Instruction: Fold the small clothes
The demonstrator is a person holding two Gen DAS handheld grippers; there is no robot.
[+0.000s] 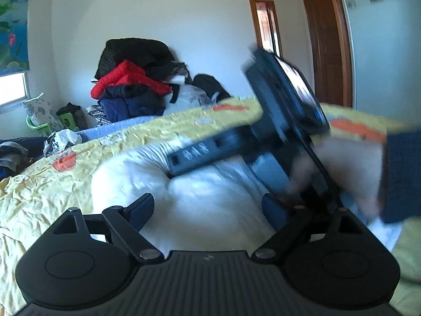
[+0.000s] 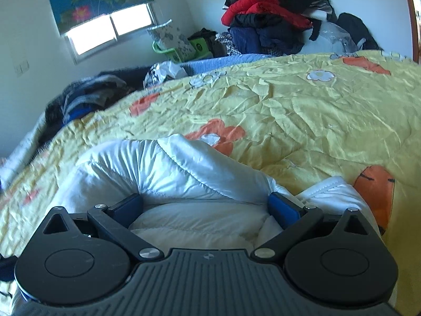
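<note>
Puffy white quilted jacket [image 2: 168,163] lies directly ahead on the bed; your right tool [image 2: 208,208], jaws apart, straddles its near fold, nearer than your left tool [image 1: 208,210], also apart.

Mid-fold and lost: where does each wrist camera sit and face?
Left wrist: on the left tool, low over the white puffy jacket, facing the clothes pile; right tool and hand cross it.
Right wrist: on the right tool, over the jacket, facing the window.
Shared: jacket, yellow quilt, pile.
</note>
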